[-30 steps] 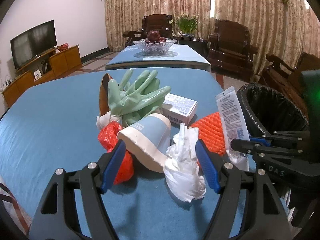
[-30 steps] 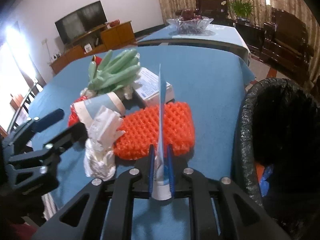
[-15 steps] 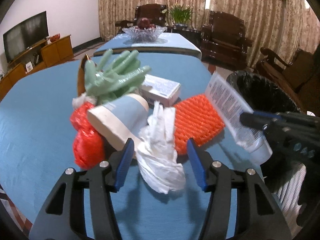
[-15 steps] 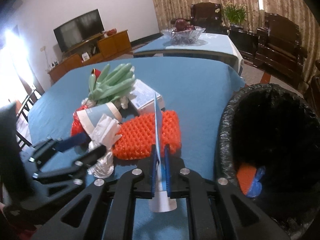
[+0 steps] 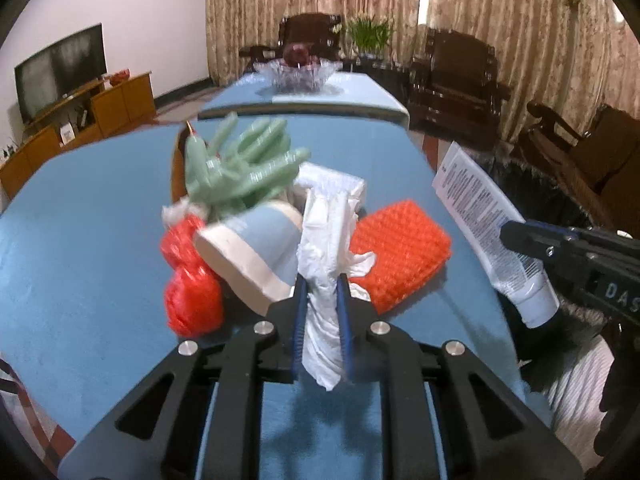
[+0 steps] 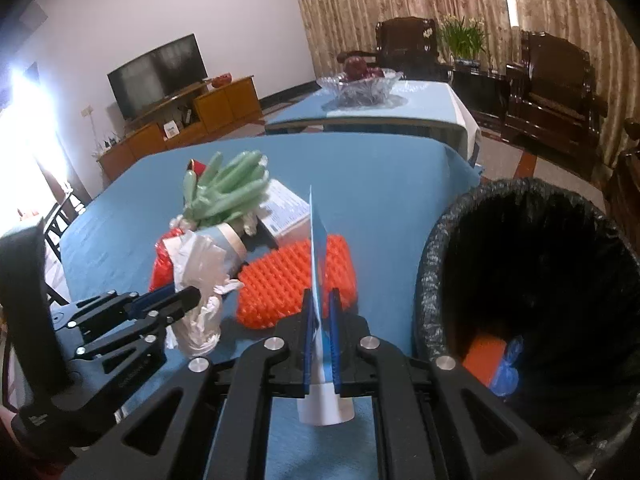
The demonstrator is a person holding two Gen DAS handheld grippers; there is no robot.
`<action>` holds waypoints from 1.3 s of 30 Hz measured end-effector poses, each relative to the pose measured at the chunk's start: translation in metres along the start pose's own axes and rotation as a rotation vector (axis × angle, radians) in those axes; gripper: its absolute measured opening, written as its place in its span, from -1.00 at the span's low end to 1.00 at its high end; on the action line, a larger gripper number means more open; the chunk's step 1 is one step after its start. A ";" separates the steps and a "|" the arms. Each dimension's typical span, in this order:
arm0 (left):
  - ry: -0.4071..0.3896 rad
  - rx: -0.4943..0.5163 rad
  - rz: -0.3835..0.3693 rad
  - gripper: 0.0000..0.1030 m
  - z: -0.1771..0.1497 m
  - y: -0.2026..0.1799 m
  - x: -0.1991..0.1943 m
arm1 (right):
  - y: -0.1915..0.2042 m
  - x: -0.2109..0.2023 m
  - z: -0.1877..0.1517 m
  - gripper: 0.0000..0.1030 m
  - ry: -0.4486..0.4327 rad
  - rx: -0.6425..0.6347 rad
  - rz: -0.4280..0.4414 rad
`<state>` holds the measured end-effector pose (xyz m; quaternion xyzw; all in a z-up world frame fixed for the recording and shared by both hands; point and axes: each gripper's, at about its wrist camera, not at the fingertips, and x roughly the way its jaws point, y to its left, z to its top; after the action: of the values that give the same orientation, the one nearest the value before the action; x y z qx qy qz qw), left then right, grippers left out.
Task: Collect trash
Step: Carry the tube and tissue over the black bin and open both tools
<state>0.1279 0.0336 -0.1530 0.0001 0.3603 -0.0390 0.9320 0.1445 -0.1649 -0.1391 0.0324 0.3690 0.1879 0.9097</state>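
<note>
home living room | television [image 6: 158,74] | wooden armchairs [image 5: 460,66] | curtains [image 5: 260,8]

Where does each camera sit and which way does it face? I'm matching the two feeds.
Left wrist: on the left tongs, looking down along their fingers over the blue table; they are closing on a white plastic bag.
Right wrist: on the right tongs, facing the same way, shut on a white tube beside the black-lined bin.
Shared: the orange mesh pad, the green gloves, and each other's tongs.
</note>
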 end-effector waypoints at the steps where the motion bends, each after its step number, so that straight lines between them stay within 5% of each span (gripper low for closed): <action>1: -0.018 0.001 0.004 -0.74 0.004 -0.001 -0.006 | 0.000 -0.002 0.002 -0.86 -0.006 0.000 0.001; 11: -0.089 0.012 -0.014 -0.74 0.036 -0.022 -0.031 | -0.010 -0.039 0.016 -0.87 -0.085 0.013 -0.020; 19: -0.120 0.054 -0.099 -0.74 0.058 -0.064 -0.027 | -0.045 -0.071 0.024 -0.91 -0.145 0.054 -0.101; 39: -0.057 0.192 -0.335 -0.63 0.091 -0.210 0.050 | -0.183 -0.078 0.016 -0.94 -0.107 0.211 -0.321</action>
<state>0.2110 -0.1824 -0.1131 0.0280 0.3232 -0.2279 0.9181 0.1622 -0.3620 -0.1120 0.0780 0.3384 -0.0013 0.9378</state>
